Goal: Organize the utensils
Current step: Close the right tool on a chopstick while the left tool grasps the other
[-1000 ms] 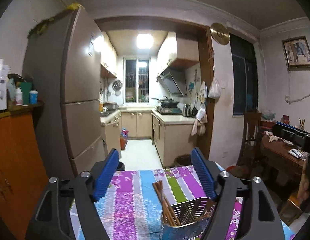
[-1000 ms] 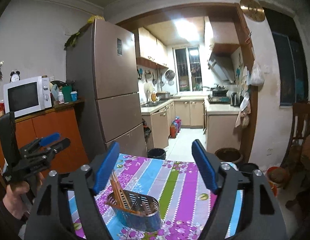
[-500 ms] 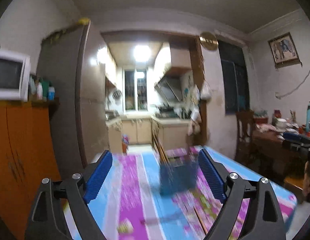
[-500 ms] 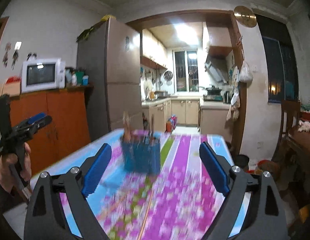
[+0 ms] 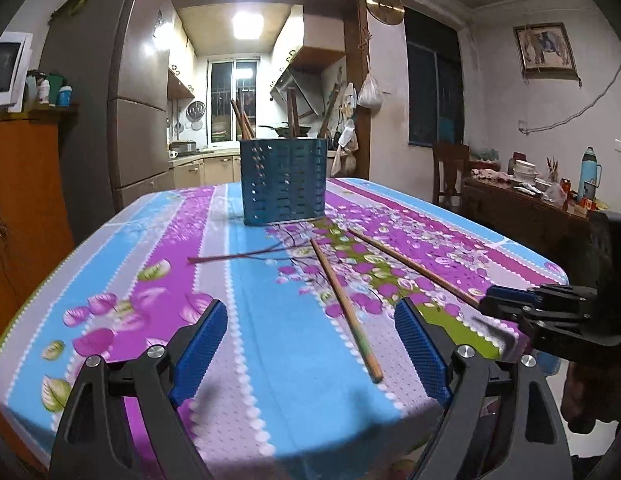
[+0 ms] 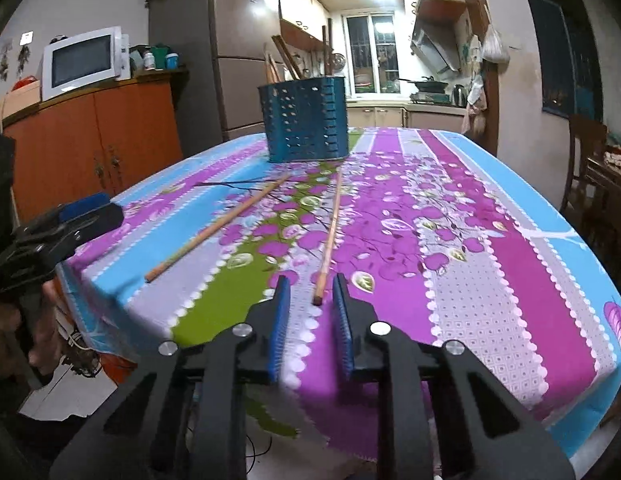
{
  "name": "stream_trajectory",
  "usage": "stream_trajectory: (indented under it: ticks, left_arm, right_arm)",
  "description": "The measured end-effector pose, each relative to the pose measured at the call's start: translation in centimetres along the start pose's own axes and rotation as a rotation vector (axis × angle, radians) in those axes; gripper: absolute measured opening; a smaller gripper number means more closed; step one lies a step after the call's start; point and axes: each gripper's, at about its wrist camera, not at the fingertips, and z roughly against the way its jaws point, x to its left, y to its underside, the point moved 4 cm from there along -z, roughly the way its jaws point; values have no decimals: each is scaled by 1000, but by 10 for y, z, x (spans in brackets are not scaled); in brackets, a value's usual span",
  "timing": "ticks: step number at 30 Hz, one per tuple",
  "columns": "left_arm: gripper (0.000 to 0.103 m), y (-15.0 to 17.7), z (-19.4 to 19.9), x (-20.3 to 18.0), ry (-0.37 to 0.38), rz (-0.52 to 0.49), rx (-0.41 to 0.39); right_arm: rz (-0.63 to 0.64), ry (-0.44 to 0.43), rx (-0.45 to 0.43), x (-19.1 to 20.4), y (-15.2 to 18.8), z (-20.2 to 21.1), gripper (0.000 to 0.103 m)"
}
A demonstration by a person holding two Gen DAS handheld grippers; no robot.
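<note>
A blue perforated utensil holder (image 5: 283,181) stands upright at the far middle of the table, with several wooden chopsticks sticking up from it; it also shows in the right wrist view (image 6: 305,119). Two loose chopsticks lie on the flowered tablecloth (image 5: 246,292): one (image 5: 344,309) ahead of my left gripper, the other (image 5: 412,268) further right. My left gripper (image 5: 310,330) is wide open and empty above the near table edge. My right gripper (image 6: 309,300) is partly closed, its pads on either side of the near end of a chopstick (image 6: 329,236), apart from it.
A second chopstick (image 6: 214,230) lies left of it. A fridge (image 5: 122,120) and an orange cabinet (image 6: 94,140) with a microwave (image 6: 82,62) stand to the left. A chair (image 5: 448,176) and a cluttered side table (image 5: 526,208) stand to the right.
Both grippers have dropped low toward the near table edge, so the holder now looks far. The right gripper's jaws have narrowed from wide open to a small gap around a chopstick end.
</note>
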Motion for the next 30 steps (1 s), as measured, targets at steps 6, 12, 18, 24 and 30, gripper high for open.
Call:
stream_trajectory:
  ticks: [6,12,18,24,30]
  left_arm:
    - [74,15,-13,-11,13,5,36]
    - [64,24,-15,-25,32,-21,43]
    - [49,32,-17,-37,36,-54,45]
    - [27,38,-21,-43,42,-47,52]
    - [23,40,-24,-45,33,-48,30]
  right_arm:
    - [22,19,-3,2,1,-6,17]
    - [39,46,0,2,3,-10,6]
    - [33,61,-16,8,7,-1,6]
    - [22,66,-30,11,11,7,6]
    - [18,40,-51,10,15,5,6]
